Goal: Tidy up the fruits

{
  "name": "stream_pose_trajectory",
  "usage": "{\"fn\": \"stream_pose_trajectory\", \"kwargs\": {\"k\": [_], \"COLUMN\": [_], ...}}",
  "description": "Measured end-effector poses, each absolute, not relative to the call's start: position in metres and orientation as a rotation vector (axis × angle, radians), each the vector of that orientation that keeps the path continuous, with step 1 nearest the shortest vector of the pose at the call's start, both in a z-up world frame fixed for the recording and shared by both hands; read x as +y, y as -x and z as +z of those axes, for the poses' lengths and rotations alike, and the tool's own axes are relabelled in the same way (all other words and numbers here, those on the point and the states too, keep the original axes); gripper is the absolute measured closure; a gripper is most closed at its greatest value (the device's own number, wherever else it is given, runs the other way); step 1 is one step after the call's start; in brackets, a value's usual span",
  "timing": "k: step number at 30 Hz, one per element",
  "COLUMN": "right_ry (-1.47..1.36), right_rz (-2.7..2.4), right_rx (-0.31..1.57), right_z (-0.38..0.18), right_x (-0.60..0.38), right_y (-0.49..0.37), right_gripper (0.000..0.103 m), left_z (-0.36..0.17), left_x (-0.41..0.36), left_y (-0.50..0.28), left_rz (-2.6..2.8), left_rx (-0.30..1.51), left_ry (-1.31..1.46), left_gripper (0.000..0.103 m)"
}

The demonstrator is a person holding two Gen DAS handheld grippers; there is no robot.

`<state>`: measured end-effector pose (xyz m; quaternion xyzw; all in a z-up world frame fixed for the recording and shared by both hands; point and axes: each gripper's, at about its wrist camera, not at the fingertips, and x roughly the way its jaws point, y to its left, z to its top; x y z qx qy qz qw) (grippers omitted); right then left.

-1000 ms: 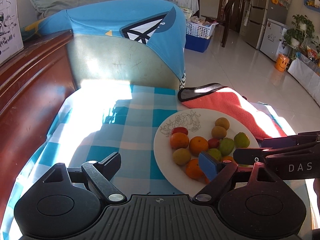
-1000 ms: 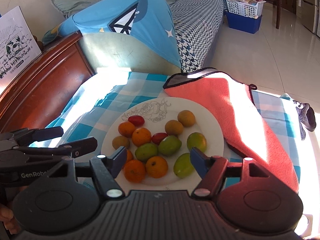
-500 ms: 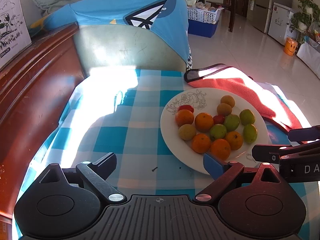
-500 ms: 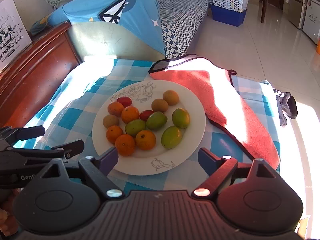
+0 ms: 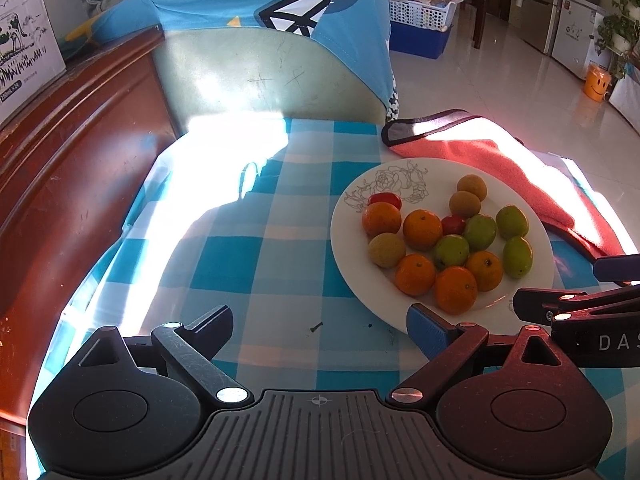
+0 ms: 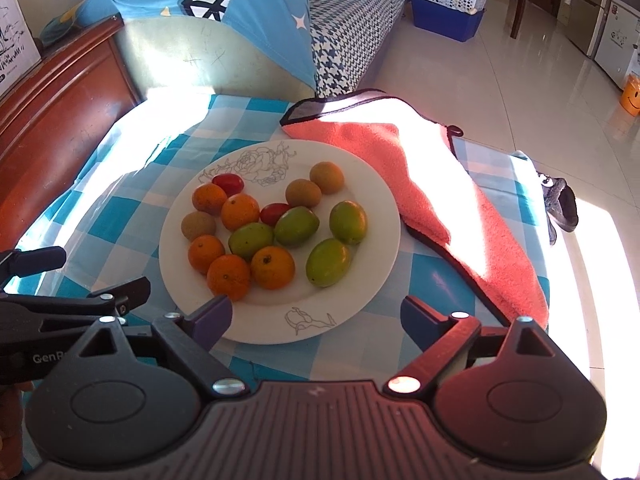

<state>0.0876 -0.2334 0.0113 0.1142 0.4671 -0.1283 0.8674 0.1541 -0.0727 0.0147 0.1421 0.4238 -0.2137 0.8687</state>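
Note:
A white plate [image 5: 352, 256] [image 6: 384, 240] on the blue checked tablecloth holds several fruits: oranges [image 5: 456, 290] [image 6: 229, 277], green fruits [image 5: 452, 250] [image 6: 328, 262], brown ones [image 5: 472, 187] [image 6: 327, 177] and small red tomatoes [image 5: 385, 201] [image 6: 228, 183]. My left gripper [image 5: 320, 330] is open and empty, over the cloth left of the plate's near edge. My right gripper [image 6: 316, 318] is open and empty, at the plate's near rim. Each gripper shows at the edge of the other view: the right one [image 5: 576, 284] and the left one [image 6: 80, 276].
A salmon-red towel [image 5: 500, 160] [image 6: 452, 184] lies right of and behind the plate. A dark wooden bed frame [image 5: 60, 168] runs along the left. A chair back with a blue cloth [image 5: 272, 40] stands behind the table. The table's right edge drops to the tiled floor [image 6: 500, 80].
Both grippers have drawn back from the plate, still open and empty. The fruits have not moved.

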Motion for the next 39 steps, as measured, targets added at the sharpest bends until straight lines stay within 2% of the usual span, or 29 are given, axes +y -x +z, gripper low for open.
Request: {"fn": "stream_pose_trajectory", "kwargs": {"k": [39], "right_ry": [-0.173], "right_rz": [-0.371], "right_rx": [1.026], "right_z": [-0.003], "right_x": [-0.226], "right_y": [-0.097], "right_gripper": [0.011], "left_z": [0.014], "left_x": [-0.078], "left_y": [-0.158], "left_rz": [-0.389], "left_rx": [0.882], "left_ry": [-0.335], "left_gripper": [0.008]}}
